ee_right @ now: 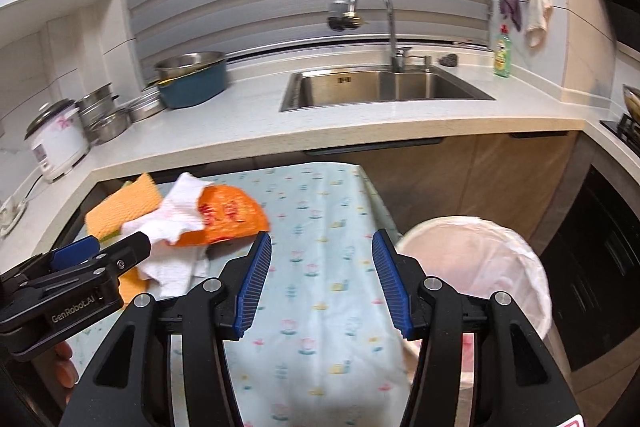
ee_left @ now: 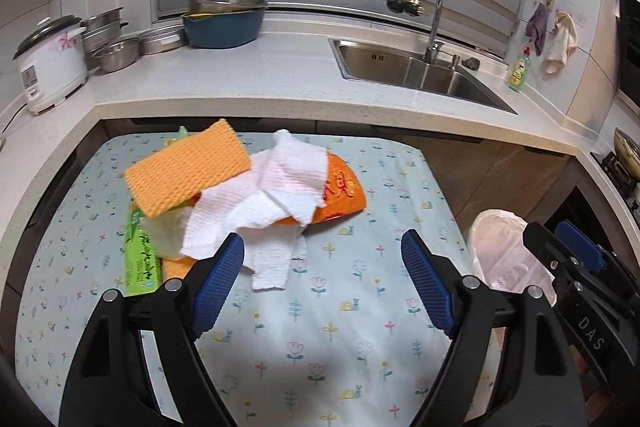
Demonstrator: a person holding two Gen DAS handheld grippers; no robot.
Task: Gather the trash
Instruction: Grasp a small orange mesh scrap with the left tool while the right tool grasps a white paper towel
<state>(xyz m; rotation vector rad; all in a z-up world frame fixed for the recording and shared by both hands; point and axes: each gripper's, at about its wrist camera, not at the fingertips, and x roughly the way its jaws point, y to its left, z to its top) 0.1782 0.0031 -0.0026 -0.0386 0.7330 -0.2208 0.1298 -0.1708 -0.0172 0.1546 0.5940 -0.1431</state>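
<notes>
A trash pile lies on the flower-print table (ee_left: 340, 327): an orange sponge cloth (ee_left: 188, 171), crumpled white paper towels (ee_left: 260, 211), an orange snack wrapper (ee_left: 344, 191) and a green packet (ee_left: 140, 259). My left gripper (ee_left: 322, 287) is open and empty, just in front of the pile, its left finger beside the paper towels. In the right wrist view my right gripper (ee_right: 322, 287) is open and empty over the table (ee_right: 320, 327), right of the wrapper (ee_right: 228, 215) and towels (ee_right: 172, 227). A white-lined trash bin (ee_right: 480, 259) stands at the table's right, also in the left wrist view (ee_left: 504, 251).
A white counter (ee_left: 260, 75) wraps behind the table, with a sink (ee_left: 420, 67) and tap, a rice cooker (ee_left: 48, 63), steel pots and a blue basin (ee_left: 224, 23). A green soap bottle (ee_left: 518, 69) stands by the sink. A stove is at the far right.
</notes>
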